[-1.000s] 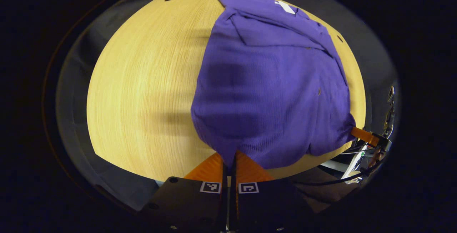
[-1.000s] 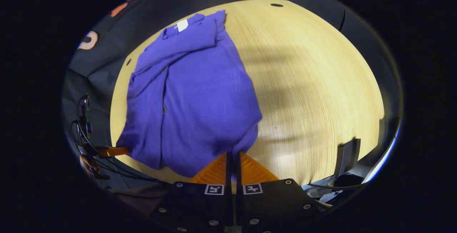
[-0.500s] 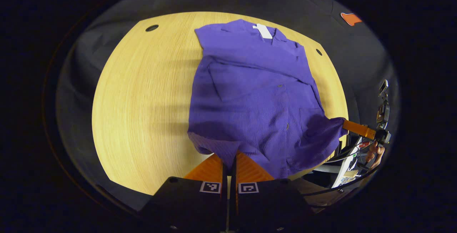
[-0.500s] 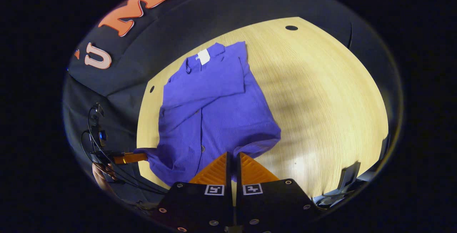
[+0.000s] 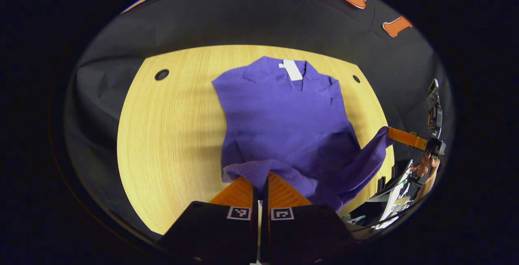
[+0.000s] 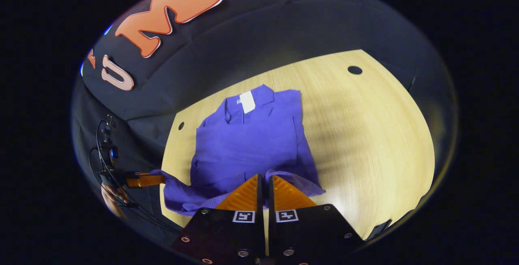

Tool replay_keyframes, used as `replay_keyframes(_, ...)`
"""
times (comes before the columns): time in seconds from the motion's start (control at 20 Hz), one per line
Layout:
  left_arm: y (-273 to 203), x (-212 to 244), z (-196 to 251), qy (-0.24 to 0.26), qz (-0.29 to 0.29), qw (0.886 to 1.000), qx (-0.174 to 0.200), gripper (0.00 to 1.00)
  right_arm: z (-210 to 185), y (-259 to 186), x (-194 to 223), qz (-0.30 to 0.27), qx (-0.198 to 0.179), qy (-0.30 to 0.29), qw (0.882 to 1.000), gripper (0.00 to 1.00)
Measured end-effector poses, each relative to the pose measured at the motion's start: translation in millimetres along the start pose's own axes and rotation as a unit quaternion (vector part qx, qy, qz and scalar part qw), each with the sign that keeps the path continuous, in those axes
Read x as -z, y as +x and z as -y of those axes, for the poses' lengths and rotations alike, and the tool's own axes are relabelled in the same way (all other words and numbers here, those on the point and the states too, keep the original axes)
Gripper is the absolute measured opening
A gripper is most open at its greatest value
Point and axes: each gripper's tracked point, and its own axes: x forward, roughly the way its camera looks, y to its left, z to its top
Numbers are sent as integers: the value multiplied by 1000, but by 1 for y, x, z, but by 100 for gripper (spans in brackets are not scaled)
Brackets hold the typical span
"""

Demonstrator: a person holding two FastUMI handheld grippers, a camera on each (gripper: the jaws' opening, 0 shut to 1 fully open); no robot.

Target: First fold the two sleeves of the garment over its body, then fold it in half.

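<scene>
A purple shirt lies on the wooden table, collar and white label at the far end, sleeves folded over the body. My left gripper is shut on one corner of the near hem and holds it off the table. In the right gripper view, my right gripper is shut on the other hem corner of the shirt. Each gripper also appears in the other's view: the right gripper at the right, the left gripper at the left. The hem sags between them.
The table has round holes near its far corners. Black cloth walls rise behind it. A hand with cables and gear sits past the table's right edge.
Both grippers have risen and drawn back with the hem. The shirt's lower part has lifted off the table and now curls over the body, with more of the back wall in sight.
</scene>
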Motion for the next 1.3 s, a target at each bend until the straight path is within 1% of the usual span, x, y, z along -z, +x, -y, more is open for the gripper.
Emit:
replay_keyframes(0.25,16,-86,-5,30,12,999,-13,4,2,33,-58,12,12,-17,1000,4)
replay_keyframes(0.5,50,-160,-18,35,7,999,-30,4,6,72,-117,16,27,-38,999,4)
replay_keyframes(0.6,63,-188,-33,42,16,998,-51,4,11,89,-140,20,39,-46,998,4)
replay_keyframes(0.75,70,-224,-58,71,47,990,-112,4,23,112,-177,48,62,-34,996,4)
replay_keyframes(0.8,70,-237,-64,82,69,986,-130,8,27,118,-189,64,65,-22,996,5)
replay_keyframes(0.85,74,-248,-64,91,91,981,-147,12,31,122,-199,71,68,-6,995,10)
replay_keyframes(0.9,70,-253,-64,94,104,977,-160,25,35,120,-200,73,68,6,995,12)
replay_keyframes(0.95,70,-261,-65,94,121,974,-169,28,41,114,-206,82,79,12,993,21)
replay_keyframes(1.0,70,-262,-62,92,126,973,-170,39,45,105,-210,93,83,10,992,28)
replay_keyframes(1.05,73,-261,-55,87,135,973,-168,43,49,101,-215,101,89,4,991,29)
replay_keyframes(1.1,71,-257,-53,82,137,973,-165,48,51,95,-218,109,91,-3,990,45)
replay_keyframes(1.15,70,-252,-51,75,147,973,-160,58,51,97,-217,115,95,-10,989,42)
replay_keyframes(1.2,68,-249,-47,69,157,973,-153,70,51,93,-219,123,95,-18,988,56)
replay_keyframes(1.25,67,-246,-42,60,167,973,-147,69,53,85,-222,133,99,-28,986,63)
replay_keyframes(1.3,64,-244,-38,53,178,972,-142,84,50,77,-225,148,100,-43,983,56)
